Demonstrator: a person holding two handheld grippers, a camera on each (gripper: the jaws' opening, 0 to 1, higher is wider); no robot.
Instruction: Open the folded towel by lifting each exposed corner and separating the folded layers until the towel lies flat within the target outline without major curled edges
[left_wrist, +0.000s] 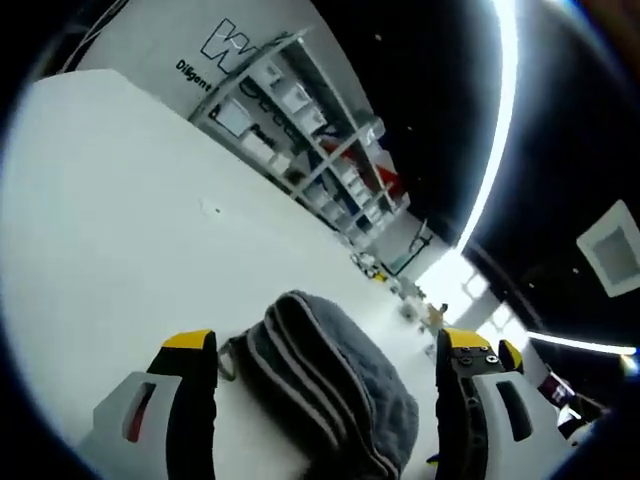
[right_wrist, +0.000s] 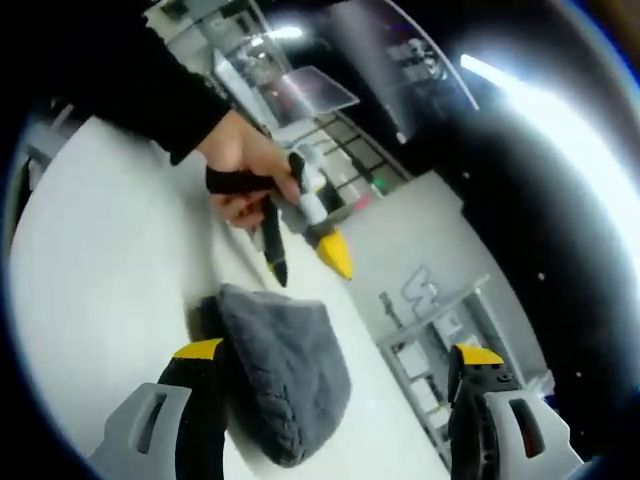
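- Left hand-held gripper (left_wrist: 325, 375): jaws spread wide, nothing pinched; the towel (left_wrist: 325, 385) sits in the gap between them, on the desk (left_wrist: 110, 230).
- Right hand-held gripper (right_wrist: 335, 385): jaws also spread, empty; the towel (right_wrist: 280, 375) lies between them, closer to the left jaw in the right gripper view.
- In the right gripper view the left hand-held gripper (right_wrist: 305, 255) comes in from the far side, held by a person's hand (right_wrist: 245, 165) in a dark sleeve, tips just above the towel's far edge. Its spread can't be read from this angle.
- Towel: grey terry, folded into a thick bundle, several stacked layer edges showing as stripes on the near-left side in the left gripper view. Still folded, not opened.
- Handling, my guess: soft, light, floppy, no stiffness; it will sag and drag, and layers may cling, so more than one could come up together. Not fragile, not slippery.
- Where to take hold: probably the top layer's exposed corner or edge on the striped side, pinching one layer only; the rounded fold side offers no free edge.
- Target outline: can't make one out on the white desk.
- Around: desk near the towel looks bare; shelving (left_wrist: 300, 120) with boxes and a wall with lettering far behind, well apart.
- In the way: mainly the two hand-held grippers crowding each other over one small bundle.
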